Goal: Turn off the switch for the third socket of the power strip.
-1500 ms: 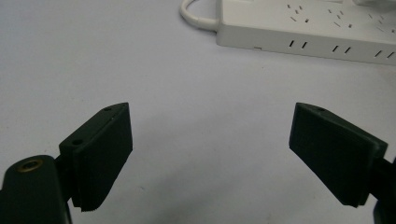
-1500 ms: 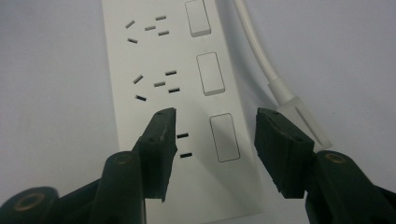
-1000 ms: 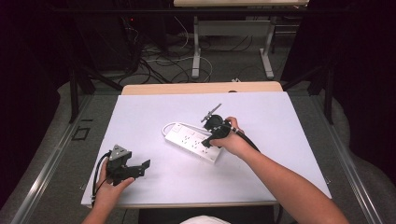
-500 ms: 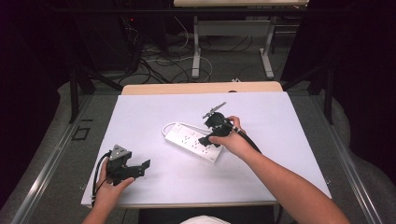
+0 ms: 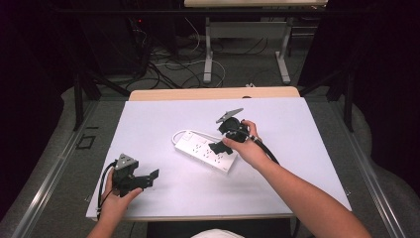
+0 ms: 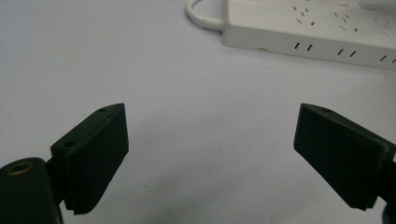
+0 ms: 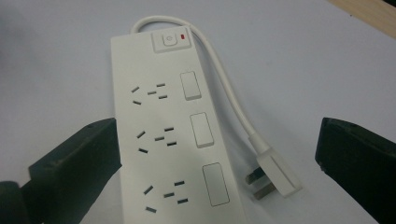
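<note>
A white power strip [image 5: 203, 150] lies flat in the middle of the white table [image 5: 307, 134], its short cord [image 7: 229, 93] looping round to a white plug [image 7: 275, 175] that rests beside it. The strip [image 7: 154, 154] has a switch with a red light [image 7: 170, 41] at its far end. My right gripper [image 5: 220, 145] hovers over the strip's right end; its jaws [image 7: 217, 128] have just been opening and stand open, pressing on nothing. My left gripper [image 5: 148, 178] rests near the front left, open and empty [image 6: 212, 114], with the strip [image 6: 317, 28] farther off.
A wooden table edge [image 5: 213, 93] runs along the back of the white top. Behind it, cables [image 5: 163, 64] lie on the floor among metal desk legs [image 5: 208, 54]. Bare white surface [image 6: 187, 93] lies between the left gripper and the strip.
The right gripper's jaws have opened wide over the power strip, and that hand has drawn up and back a little. The left gripper and the strip have stayed put.
</note>
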